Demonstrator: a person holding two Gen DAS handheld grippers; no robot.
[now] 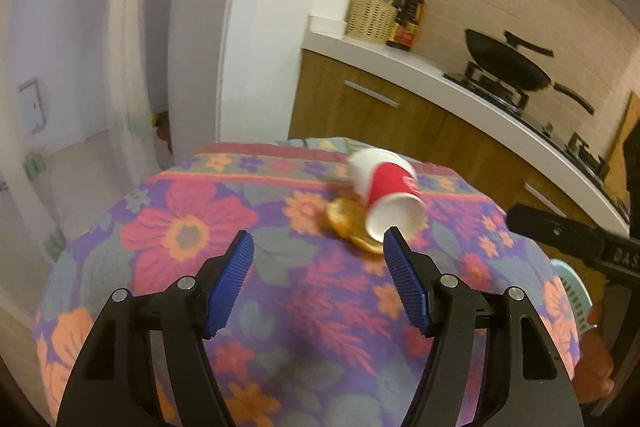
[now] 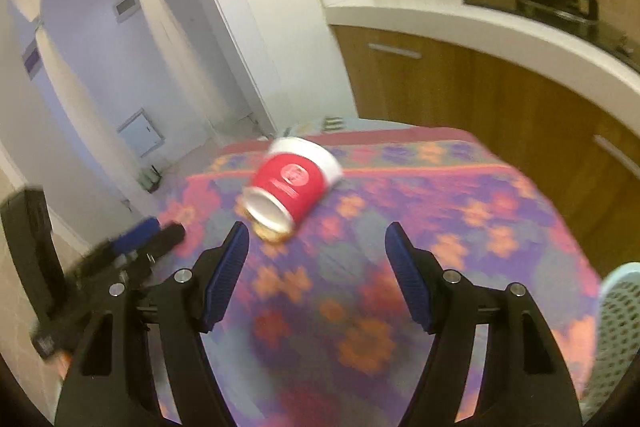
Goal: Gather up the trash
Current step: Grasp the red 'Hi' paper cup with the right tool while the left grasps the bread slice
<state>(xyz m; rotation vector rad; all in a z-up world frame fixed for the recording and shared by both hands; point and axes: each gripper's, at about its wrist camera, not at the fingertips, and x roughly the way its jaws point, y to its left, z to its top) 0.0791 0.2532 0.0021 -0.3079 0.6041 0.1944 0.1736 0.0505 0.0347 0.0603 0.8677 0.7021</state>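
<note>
Approaching the trash, the left gripper (image 1: 319, 243) and right gripper (image 2: 317, 235) both hover wide and empty near the tipped red paper cup (image 1: 386, 195) lying on orange peel (image 1: 347, 223) at the floral table's (image 1: 192, 227) far side, so next comes closing around one.

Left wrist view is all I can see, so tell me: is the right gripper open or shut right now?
Observer: Open. The right gripper has its jaws wide apart with nothing between them.
Operator: Where is the cup from its side?
Observer: The red cup lies on its side ahead of the right gripper, a little left of its centre line. The cup's open mouth faces the gripper, and the cup is not yet between the jaws.
</note>
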